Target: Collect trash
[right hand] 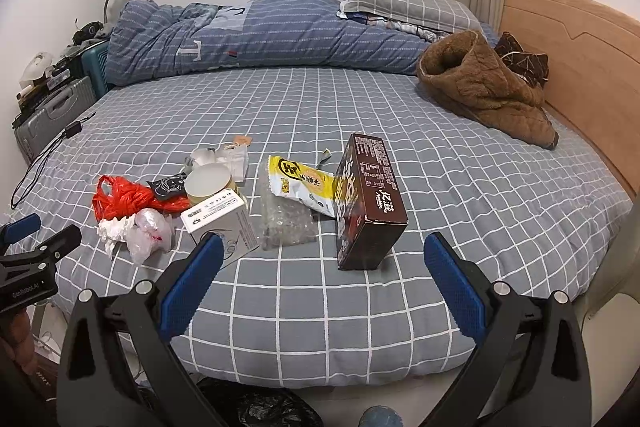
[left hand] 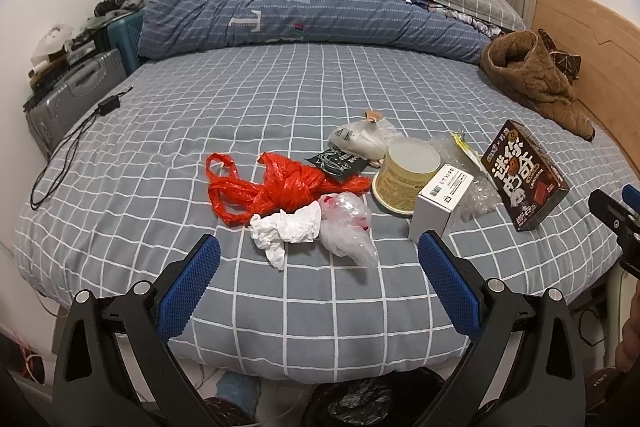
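Trash strewn on the checked bed sheet ahead of me, my left gripper and right gripper both spread wide, empty, nearest the crumpled tissue and clear bag, white box — then red bag, cup, brown carton, quilt beyond.

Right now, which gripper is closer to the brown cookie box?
Right. The right gripper hangs open just short of the brown cookie box, box nearly centred ahead. The left gripper faces the crumpled tissue, box off to its right.
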### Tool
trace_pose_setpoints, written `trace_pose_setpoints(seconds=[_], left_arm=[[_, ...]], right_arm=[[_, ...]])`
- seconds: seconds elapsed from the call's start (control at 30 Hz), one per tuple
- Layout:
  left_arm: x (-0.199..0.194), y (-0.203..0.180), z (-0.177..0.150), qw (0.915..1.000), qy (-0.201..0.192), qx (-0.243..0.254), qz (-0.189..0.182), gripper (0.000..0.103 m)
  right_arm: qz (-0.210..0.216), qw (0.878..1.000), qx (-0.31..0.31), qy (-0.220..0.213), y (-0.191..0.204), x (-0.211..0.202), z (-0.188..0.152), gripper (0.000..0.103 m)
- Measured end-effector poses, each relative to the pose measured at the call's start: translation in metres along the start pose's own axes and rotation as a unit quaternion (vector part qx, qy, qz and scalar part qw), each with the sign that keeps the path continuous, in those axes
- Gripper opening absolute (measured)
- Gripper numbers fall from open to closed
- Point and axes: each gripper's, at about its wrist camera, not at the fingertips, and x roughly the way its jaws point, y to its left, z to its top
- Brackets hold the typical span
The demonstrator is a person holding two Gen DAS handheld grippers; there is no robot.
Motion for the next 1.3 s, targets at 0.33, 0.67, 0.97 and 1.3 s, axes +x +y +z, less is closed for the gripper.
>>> trace_pose_setpoints(seconds=[0.33, 0.67, 0.97, 1.3], left_arm=[[0.0016, 0.0004, 0.0010, 1.0000, 0.002, 0.002, 0.003, 0.097], [0.0010, -0.0009, 0.0014, 1.0000, 0.001, 0.005, 0.003, 0.097], [-0.0013, -0.0035, 0.0014, 1.0000, 0.000, 0.007, 0.002, 0.097], [-0.0015, -0.0041, 0.0012, 1.0000, 0.000, 0.006, 0.003, 0.097]], right_arm=[[0.003, 1.000, -0.001, 0.001, 0.0022, 0.0007, -0.0016, 0.096], [0.004, 1.000, -0.001, 0.001, 0.0029, 0.0012, -0.0014, 0.096], [0.004, 1.000, -0.001, 0.000, 0.0027, 0.0010, -0.0010, 0.096], [0.004, 1.000, -0.001, 0.000, 0.0029, 0.0012, -0.0013, 0.096]])
